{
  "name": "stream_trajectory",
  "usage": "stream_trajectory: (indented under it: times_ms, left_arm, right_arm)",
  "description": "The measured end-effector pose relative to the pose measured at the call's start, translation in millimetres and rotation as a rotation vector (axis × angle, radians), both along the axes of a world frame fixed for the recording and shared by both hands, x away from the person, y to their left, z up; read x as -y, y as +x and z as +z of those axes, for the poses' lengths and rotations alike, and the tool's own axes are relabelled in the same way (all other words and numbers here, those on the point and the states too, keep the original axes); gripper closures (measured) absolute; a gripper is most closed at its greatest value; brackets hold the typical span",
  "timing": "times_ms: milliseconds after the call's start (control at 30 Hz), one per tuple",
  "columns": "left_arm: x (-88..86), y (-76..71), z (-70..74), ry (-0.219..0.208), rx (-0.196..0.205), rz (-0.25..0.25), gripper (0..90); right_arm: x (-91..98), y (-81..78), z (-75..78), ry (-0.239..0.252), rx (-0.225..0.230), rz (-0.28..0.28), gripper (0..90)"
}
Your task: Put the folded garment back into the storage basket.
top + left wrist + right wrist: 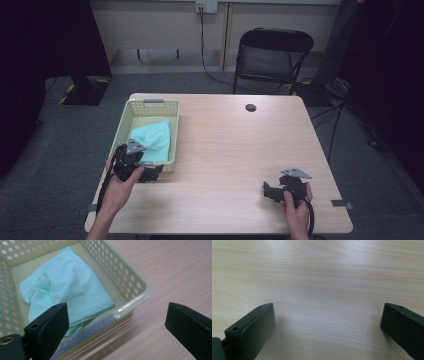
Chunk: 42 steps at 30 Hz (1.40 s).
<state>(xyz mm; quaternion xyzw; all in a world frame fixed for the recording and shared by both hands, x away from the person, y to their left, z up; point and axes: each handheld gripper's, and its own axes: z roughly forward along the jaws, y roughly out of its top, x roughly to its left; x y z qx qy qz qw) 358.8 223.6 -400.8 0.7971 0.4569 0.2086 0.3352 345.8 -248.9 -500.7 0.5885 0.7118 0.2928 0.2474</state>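
1. Basket (124, 118): stands at the table's (225, 150) left edge, its near rim about halfway down that edge.
2. Cloth (154, 140): mint green, crumpled, lies inside the basket toward its near right corner.
3. Left gripper (156, 171): held at the basket's near rim; jaws wide apart, holding nothing. In the left gripper view one jaw stands over the cloth (65, 287), the other over bare table outside the basket's (130, 280) corner.
4. Right gripper (265, 190): near the table's near right corner, well apart from the basket; jaws wide, empty, over bare wood.
5. Open room: the table's middle and right side lie free, save a small dark disc (250, 107) near the far edge.
6. Surroundings: pale wood-grain top; grey floor; a folding chair (270, 55) stands beyond the far edge.
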Motion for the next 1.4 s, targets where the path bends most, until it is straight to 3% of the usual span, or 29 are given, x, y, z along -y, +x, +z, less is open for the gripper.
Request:
stream_trajectory:
  times_ms: [167,233,367,933,1167,1400]
  left_arm:
    - [-1.6,-6.3,-5.7,0.005,-0.004,-0.003,5.0]
    - [-3.3,-10.0,-8.9,-0.013,0.004,0.019,5.0]
    - [-7.6,-15.4,-17.3,-0.033,-0.02,0.027,5.4]
    - [-3.5,-33.0,-34.2,0.012,-0.038,0.005,5.6]
    - [-1.8,-42.7,-44.2,0.053,-0.063,-0.002,5.6]
    - [-0.3,-46.5,-56.6,0.065,-0.095,-0.001,5.6]
  right_arm:
    - [0.0,0.0,0.0,0.0,0.0,0.0,0.0]
    - [0.0,0.0,0.0,0.0,0.0,0.0,0.0]
    - [0.0,0.0,0.0,0.0,0.0,0.0,0.0]
    - [0.0,0.0,0.0,0.0,0.0,0.0,0.0]
    - [0.0,0.0,0.0,0.0,0.0,0.0,0.0]
    - [0.0,0.0,0.0,0.0,0.0,0.0,0.0]
